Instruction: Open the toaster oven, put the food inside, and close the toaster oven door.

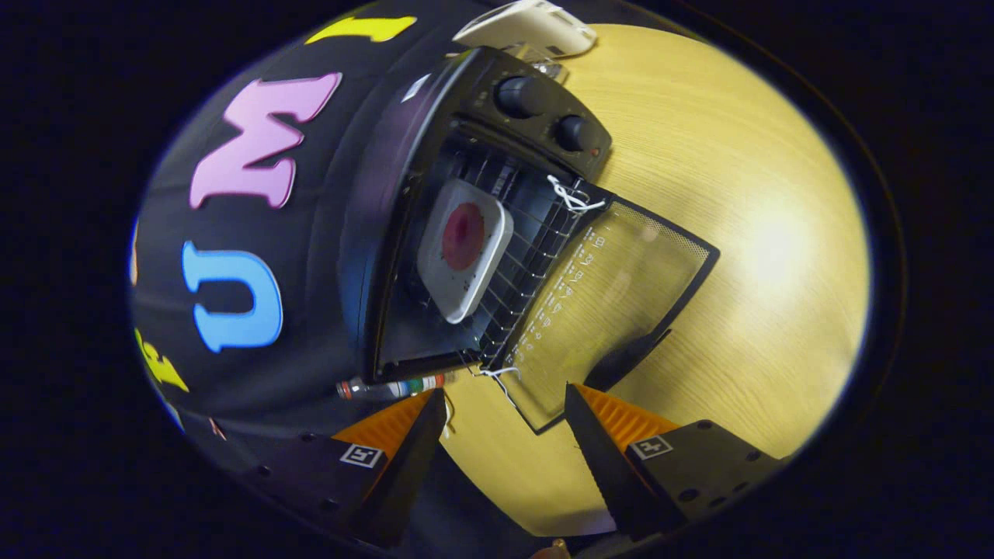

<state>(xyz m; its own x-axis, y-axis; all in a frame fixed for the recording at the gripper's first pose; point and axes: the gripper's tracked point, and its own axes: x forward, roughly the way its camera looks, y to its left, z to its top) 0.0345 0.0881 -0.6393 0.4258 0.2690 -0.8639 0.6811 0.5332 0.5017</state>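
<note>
A black toaster oven [404, 178] stands on the wooden table with its glass door [613, 303] folded down flat toward me. Inside, on the wire rack [528, 256], lies a white square plate [462, 248] with a round red piece of food [463, 236] on it. My gripper [505, 400] is open, its fingers apart with nothing between them. The fingertips hover just in front of the lowered door's near corner, and the door handle [629, 353] sits just ahead of one finger. The view is rolled, so the oven appears tilted.
Two round knobs [520, 95] sit on the oven's control panel. A white device [536, 27] lies on the table beyond the oven. A small bottle [388, 386] lies beside the oven near one fingertip. Bare wooden table [761, 233] spreads beside the door.
</note>
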